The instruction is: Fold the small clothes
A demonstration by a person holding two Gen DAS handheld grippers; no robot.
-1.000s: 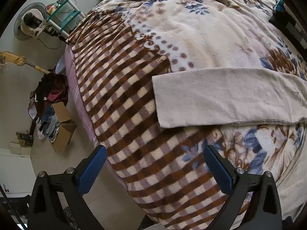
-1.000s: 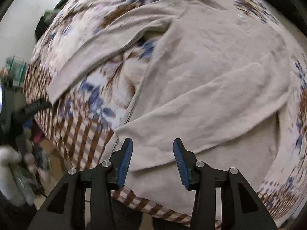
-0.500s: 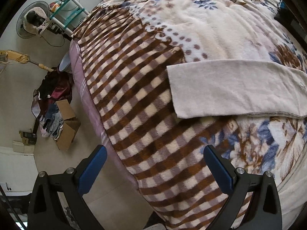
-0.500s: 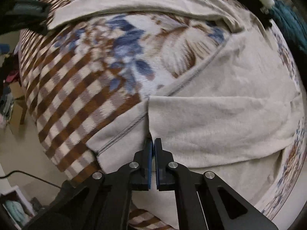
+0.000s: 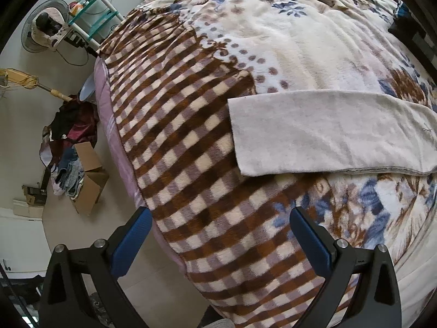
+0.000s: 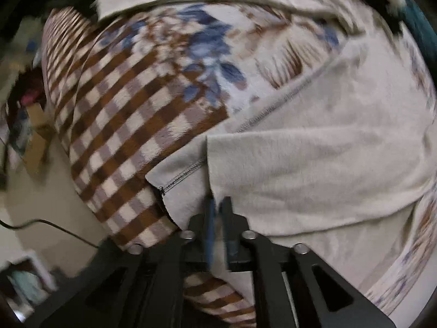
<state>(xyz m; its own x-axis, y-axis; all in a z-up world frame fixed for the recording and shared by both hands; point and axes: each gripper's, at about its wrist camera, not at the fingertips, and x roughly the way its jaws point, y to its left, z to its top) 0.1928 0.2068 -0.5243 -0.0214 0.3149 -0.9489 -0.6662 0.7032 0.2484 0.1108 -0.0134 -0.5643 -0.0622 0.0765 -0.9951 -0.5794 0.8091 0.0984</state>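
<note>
A cream long-sleeved top lies spread on a patterned blanket. In the left wrist view one sleeve (image 5: 327, 131) lies flat across the blanket (image 5: 191, 142), its cuff end toward the left. My left gripper (image 5: 221, 232) is open and empty, hovering above the checked part, short of the sleeve. In the right wrist view the other sleeve (image 6: 314, 169) is folded over the top's body (image 6: 382, 104). My right gripper (image 6: 217, 207) is shut on the cuff corner of that folded sleeve, near the top's hem (image 6: 180, 177). The right wrist view is blurred.
The bed edge drops off at the left in both views. On the floor beside it are a cardboard box (image 5: 90, 175), a heap of clothes (image 5: 71, 125), a fan (image 5: 43, 32) and a small shelf rack (image 5: 92, 13). A cable (image 6: 54, 227) lies on the floor.
My right gripper closed on the folded sleeve's cuff corner and has shifted slightly with it. My left gripper stayed open and drew back a little from the flat sleeve.
</note>
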